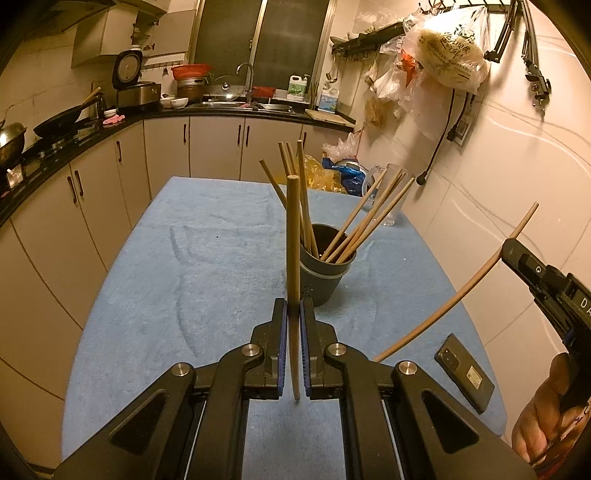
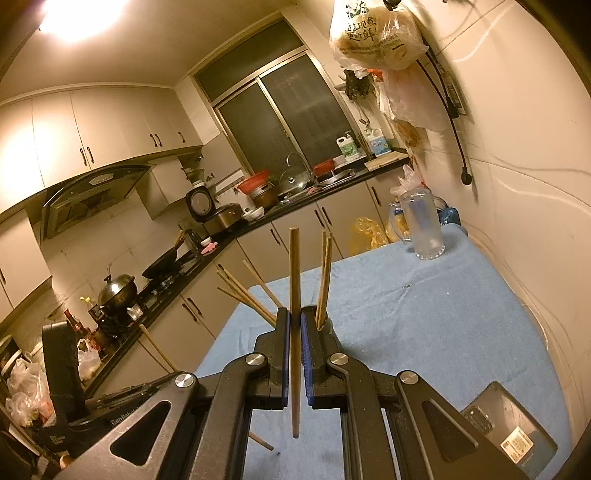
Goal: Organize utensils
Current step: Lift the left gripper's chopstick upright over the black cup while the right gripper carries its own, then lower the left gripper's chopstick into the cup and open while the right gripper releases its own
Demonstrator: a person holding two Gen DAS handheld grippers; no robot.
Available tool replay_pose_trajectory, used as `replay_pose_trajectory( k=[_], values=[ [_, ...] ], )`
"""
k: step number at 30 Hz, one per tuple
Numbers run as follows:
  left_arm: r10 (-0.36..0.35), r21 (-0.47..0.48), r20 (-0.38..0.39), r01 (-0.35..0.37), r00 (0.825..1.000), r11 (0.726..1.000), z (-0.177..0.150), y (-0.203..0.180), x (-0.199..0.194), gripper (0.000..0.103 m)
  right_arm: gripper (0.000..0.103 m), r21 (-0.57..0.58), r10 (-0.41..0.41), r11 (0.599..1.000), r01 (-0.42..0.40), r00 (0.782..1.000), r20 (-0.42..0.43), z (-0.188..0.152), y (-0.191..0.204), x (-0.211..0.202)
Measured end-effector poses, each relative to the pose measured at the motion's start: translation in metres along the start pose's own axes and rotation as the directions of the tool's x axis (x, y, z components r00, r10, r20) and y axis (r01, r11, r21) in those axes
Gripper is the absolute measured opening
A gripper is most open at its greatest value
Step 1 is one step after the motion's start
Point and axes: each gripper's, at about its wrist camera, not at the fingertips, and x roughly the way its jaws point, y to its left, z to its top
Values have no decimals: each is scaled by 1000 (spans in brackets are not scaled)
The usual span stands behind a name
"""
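Both tongs clamped, one chopstick each. Left tongs (image 1: 293,306) hold a chopstick (image 1: 293,251) near-upright; the cup (image 1: 325,266) of chopsticks sits mid-surface, straight ahead, just beyond its tips, so the left is nearer. Right tongs (image 2: 294,317) hold theirs (image 2: 294,295) upright, cup mostly hidden behind the jaws. Only the left view shows the cup's mouth.

Warm ceiling lamp (image 2: 74,16) glare; fisheye-bent, dark corners.

A blue-clothed table (image 1: 207,258) carries a dark cup (image 1: 325,273) of chopsticks (image 1: 354,225), a clear pitcher (image 2: 424,225) and a phone (image 1: 464,373).
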Motion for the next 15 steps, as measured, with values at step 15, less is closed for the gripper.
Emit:
replay_pose_trajectory(
  k=[15],
  values=[
    [-43, 14, 6, 43, 999, 999, 33, -13, 14, 6, 7, 2, -20, 1000, 20, 999, 35, 30, -5, 15]
  ],
)
